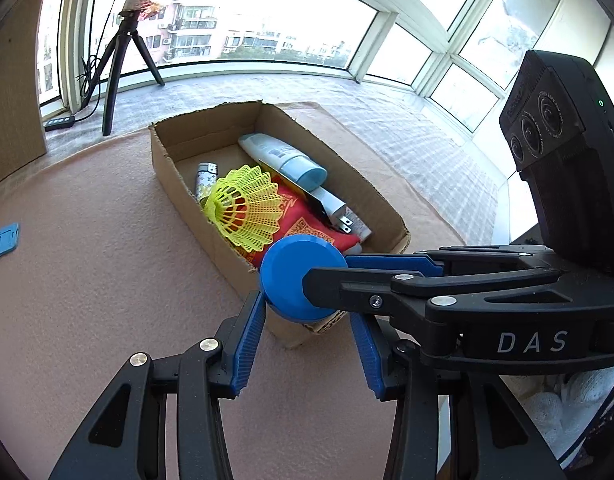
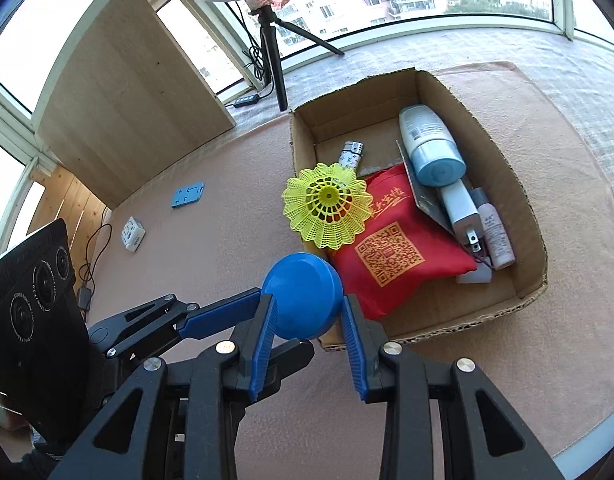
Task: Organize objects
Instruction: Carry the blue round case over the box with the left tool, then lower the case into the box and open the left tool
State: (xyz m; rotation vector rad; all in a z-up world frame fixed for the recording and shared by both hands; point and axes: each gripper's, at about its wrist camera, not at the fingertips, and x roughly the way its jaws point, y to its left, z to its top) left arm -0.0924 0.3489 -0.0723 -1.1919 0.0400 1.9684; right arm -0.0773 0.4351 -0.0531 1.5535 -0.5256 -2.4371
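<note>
We hold a round blue disc (image 2: 303, 300) just above the near corner of an open cardboard box (image 2: 503, 148), pinched between the blue pads of our right gripper (image 2: 307, 316), whose jaws are closed against its edges. Our left gripper (image 1: 307, 320) sits under and beside the same disc (image 1: 303, 280); its left finger touches the disc's rim, its right finger stands clear, so the jaws are spread apart. Inside the box (image 1: 167, 160) a yellow plastic shuttlecock (image 2: 327, 206) leans on a red pouch printed with a QR code (image 2: 391, 252), with a pale blue bottle (image 2: 431, 148), a white charger plug (image 2: 463, 212), a small pink bottle (image 2: 497, 238) and a patterned lighter (image 2: 351, 156) beside them. On the pink mat (image 2: 227, 200) outside lie a blue card (image 2: 187, 195) and a white cube (image 2: 131, 234), well apart from the box, a tripod (image 2: 275, 68) standing beyond it.
</note>
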